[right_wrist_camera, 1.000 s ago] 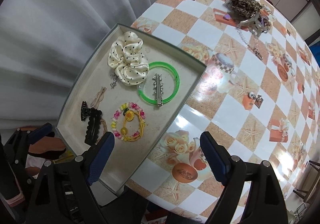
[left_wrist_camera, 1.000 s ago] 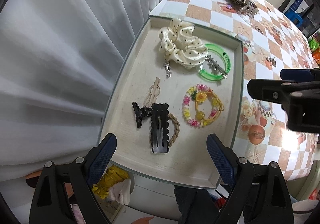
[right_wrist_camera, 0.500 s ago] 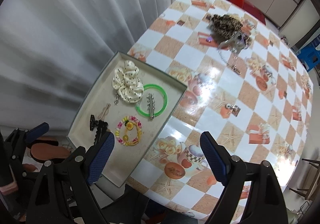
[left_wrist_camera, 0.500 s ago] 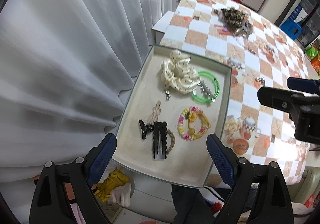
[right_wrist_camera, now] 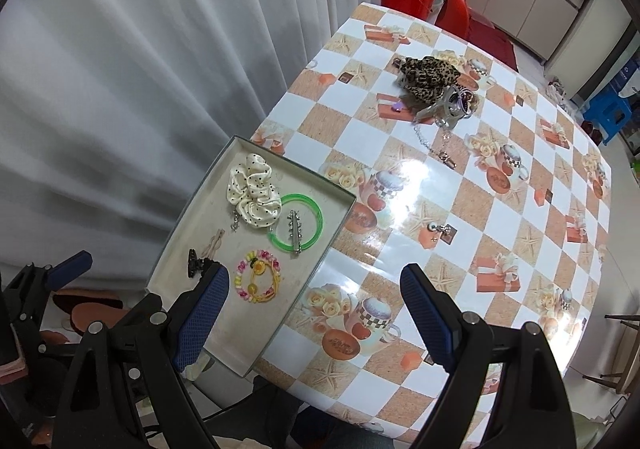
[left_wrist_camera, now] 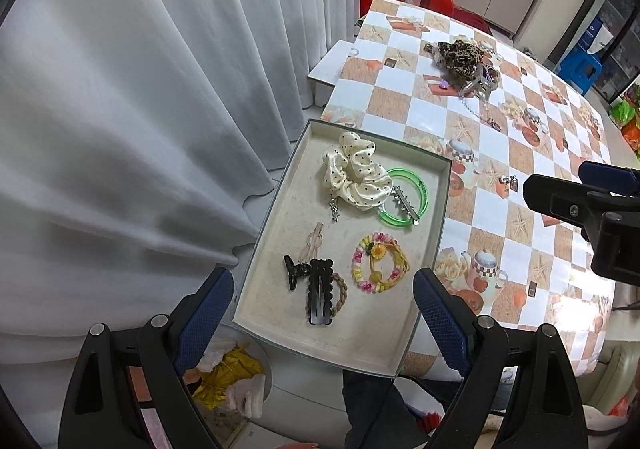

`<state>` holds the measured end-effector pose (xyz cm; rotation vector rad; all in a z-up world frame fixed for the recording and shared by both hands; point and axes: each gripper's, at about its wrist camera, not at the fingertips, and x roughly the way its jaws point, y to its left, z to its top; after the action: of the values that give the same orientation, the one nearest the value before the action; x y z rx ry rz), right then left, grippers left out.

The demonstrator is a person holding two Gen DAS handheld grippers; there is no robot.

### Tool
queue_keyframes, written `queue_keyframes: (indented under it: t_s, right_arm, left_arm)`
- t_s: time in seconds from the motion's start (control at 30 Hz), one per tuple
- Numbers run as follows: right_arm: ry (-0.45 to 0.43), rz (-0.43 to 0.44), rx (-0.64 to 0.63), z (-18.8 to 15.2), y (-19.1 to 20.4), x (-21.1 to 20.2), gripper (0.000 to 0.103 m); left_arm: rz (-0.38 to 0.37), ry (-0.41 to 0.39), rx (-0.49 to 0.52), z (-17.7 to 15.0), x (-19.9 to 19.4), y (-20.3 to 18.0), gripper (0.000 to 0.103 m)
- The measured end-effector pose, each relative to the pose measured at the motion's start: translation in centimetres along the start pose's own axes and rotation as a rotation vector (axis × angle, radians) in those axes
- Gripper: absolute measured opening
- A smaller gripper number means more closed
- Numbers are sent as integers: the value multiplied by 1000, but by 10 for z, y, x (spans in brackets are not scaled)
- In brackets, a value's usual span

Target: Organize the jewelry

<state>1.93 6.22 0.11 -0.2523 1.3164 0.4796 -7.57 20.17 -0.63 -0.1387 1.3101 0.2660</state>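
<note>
Satin polka-dot scrunchie [left_wrist_camera: 356,179] overlaps translucent green bangle [left_wrist_camera: 416,191]; both tongs [left_wrist_camera: 323,297] [right_wrist_camera: 314,299] spread, empty.

The surface [right_wrist_camera: 404,209], covered in glossy orange-and-white checked oilcloth, carries a shallow beige rectangular tray [right_wrist_camera: 340,217] overhanging its near corner, a leopard-print fabric scrunchie [right_wrist_camera: 426,79], a silver chain [right_wrist_camera: 434,145], and what seems an earring [right_wrist_camera: 438,231].

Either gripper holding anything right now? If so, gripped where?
Nothing is held. The left gripper and right gripper are both open and empty, above the tray and table, touching no jewelry.
</note>
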Motion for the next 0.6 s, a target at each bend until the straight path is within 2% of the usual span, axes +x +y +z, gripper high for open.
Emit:
queue_keyframes:
  t_s: [0.6]
  right_arm:
    - [-3, 0, 1, 0, -2, -3, 89]
  left_arm:
    - [7, -5, 2, 1, -3, -2, 95]
